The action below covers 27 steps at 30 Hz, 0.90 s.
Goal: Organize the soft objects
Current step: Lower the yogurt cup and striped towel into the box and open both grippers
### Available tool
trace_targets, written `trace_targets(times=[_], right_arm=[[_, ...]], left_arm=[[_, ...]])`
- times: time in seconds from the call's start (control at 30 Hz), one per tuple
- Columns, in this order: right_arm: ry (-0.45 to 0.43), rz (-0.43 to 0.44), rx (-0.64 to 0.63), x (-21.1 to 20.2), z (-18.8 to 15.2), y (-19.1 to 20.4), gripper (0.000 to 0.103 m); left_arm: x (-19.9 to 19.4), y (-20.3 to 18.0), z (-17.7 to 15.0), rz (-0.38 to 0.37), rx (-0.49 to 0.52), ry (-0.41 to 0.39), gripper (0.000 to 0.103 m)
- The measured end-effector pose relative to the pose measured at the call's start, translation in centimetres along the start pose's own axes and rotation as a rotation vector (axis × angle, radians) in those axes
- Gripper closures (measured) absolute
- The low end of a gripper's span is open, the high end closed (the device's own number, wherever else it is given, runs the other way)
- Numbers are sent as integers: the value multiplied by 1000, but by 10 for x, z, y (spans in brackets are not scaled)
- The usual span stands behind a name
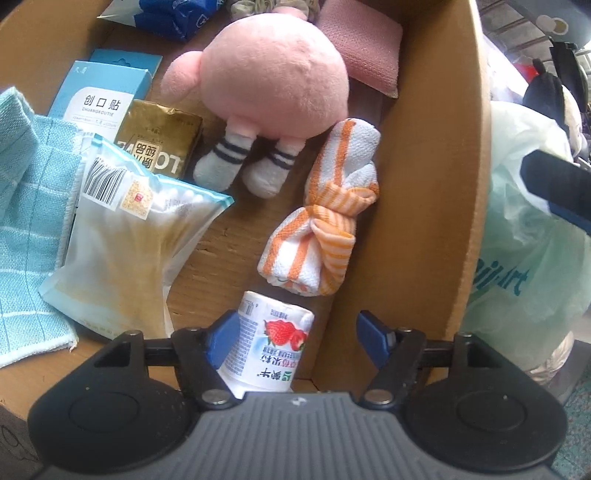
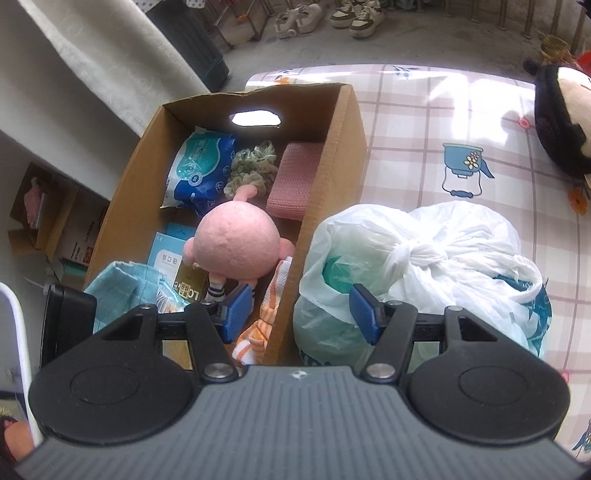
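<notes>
The left gripper [image 1: 295, 338] is spread wide inside the cardboard box [image 1: 439, 184], a yogurt cup [image 1: 271, 347] lying between its jaws against the left pad only. Ahead of them lie the knotted towel [image 1: 325, 221] and pink plush [image 1: 269, 85]. The right gripper [image 2: 301, 314], jaws wide and empty, straddles the box wall [image 2: 291, 280]; a tied bag [image 2: 424, 258] sits behind its right jaw on a checked tablecloth [image 2: 424, 122]. Beyond are grey floor and shoes [image 2: 325, 16].
</notes>
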State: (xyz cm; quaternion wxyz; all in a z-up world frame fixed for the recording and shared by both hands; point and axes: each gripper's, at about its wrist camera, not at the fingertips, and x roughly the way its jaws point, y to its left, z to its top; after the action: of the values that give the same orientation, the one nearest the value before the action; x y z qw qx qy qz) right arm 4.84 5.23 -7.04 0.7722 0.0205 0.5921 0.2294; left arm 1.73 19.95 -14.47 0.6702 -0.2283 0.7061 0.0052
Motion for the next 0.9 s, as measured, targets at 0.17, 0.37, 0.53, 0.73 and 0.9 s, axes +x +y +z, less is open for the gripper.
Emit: trace_targets(times=[0.17, 0.37, 0.53, 0.73, 0.9], right_arm=[[10, 17, -73, 3, 11, 11, 45], [29, 130, -196, -1, 34, 39, 45], [270, 299, -238, 22, 41, 66, 39], [533, 279, -454, 74, 3, 110, 21], [660, 216, -668, 119, -30, 139, 16]], left_arm=[[-11, 15, -6, -18, -80, -14, 34], [-70, 47, -21, -29, -193, -115, 31], [-122, 64, -28, 26, -277, -243, 25], [-151, 94, -42, 94, -383, -354, 19], [-147, 117, -55, 98, -464, -375, 19]])
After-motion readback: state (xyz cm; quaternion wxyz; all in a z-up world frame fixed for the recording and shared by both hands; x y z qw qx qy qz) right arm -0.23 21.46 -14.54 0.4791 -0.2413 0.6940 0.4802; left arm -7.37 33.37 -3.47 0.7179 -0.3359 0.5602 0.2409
